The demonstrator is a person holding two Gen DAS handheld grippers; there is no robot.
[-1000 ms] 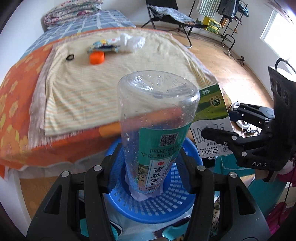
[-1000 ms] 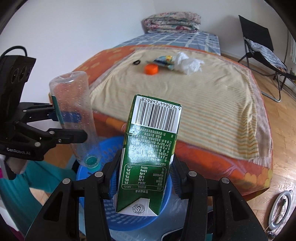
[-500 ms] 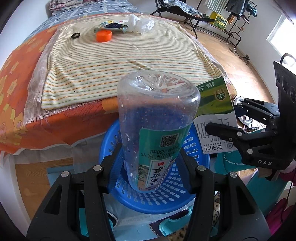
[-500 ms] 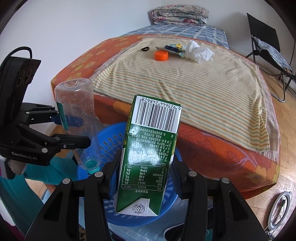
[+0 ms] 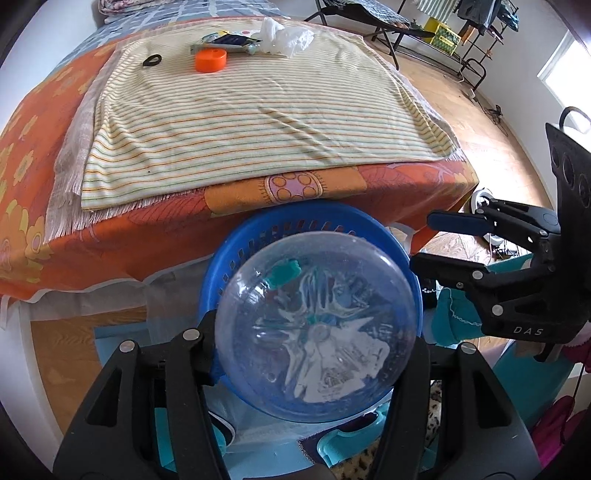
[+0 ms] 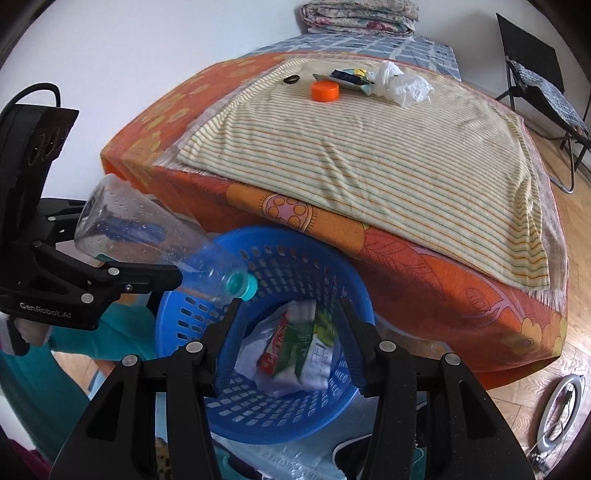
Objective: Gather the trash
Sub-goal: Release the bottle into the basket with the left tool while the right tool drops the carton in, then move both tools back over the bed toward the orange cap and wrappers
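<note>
My left gripper is shut on a clear plastic bottle with a teal cap, tilted cap-down over the blue basket. The bottle also shows in the right wrist view. My right gripper is open and empty above the basket. The green milk carton lies inside the basket with other wrappers. An orange cap, a crumpled white plastic bag, a snack wrapper and a black ring lie at the far end of the bed.
The bed with a striped cloth over an orange floral sheet stands right behind the basket. A folding chair is at the far right. Folded quilts lie at the bed's head. Wooden floor lies to the right.
My right gripper has opened and the milk carton has dropped into the basket. My left gripper has tipped the bottle forward, cap down toward the basket.
</note>
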